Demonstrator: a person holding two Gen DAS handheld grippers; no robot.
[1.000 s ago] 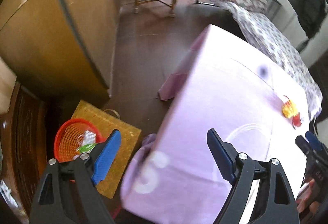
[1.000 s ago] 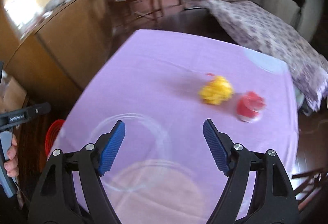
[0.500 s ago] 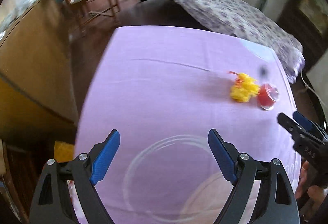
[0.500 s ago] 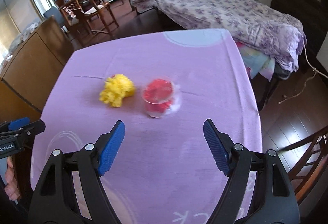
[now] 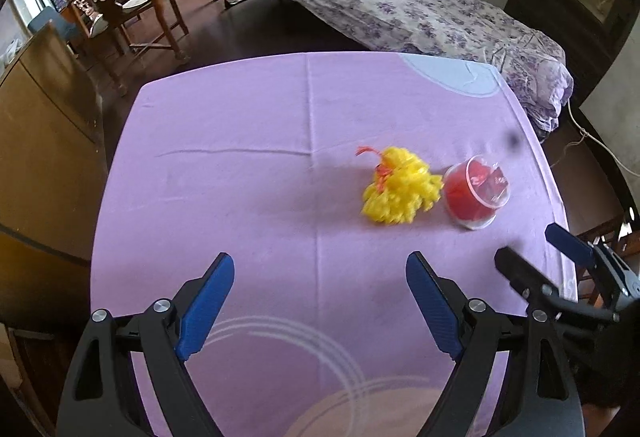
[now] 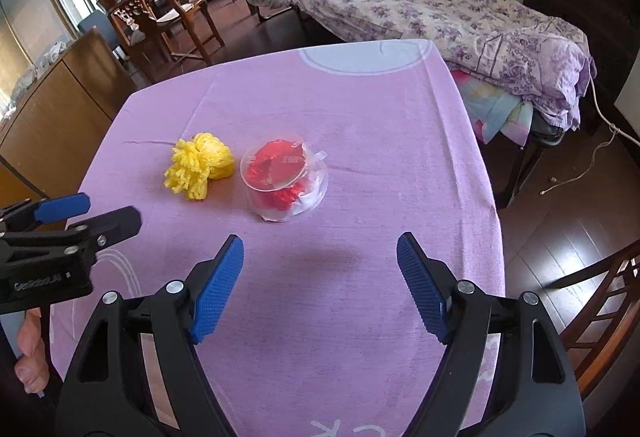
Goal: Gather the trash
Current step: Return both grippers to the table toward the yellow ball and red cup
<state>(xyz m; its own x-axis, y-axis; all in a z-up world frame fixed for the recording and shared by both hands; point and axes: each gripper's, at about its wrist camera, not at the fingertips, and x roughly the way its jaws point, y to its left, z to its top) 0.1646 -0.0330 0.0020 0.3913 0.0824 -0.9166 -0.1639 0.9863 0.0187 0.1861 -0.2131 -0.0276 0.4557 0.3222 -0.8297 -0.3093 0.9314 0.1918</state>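
Both our grippers hover with fingers spread and empty. The plastic cup (image 6: 285, 183) of red scraps sits on the worktop (image 6: 360, 125) straight ahead of our right gripper (image 6: 319, 287), the yellow wad (image 6: 199, 166) touching its left side; our left gripper (image 5: 320, 311) is farther off.

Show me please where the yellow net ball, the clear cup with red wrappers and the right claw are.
yellow net ball (image 6: 200, 166), right wrist view, middle of the bundle.
clear cup with red wrappers (image 6: 285, 177), right wrist view, its side wall.
right claw (image 6: 320, 285), right wrist view, midway between fingertips.

A floral-covered bed (image 6: 440, 9) and wooden chair (image 6: 168, 17) stand beyond the purple-clothed table (image 6: 360, 109).
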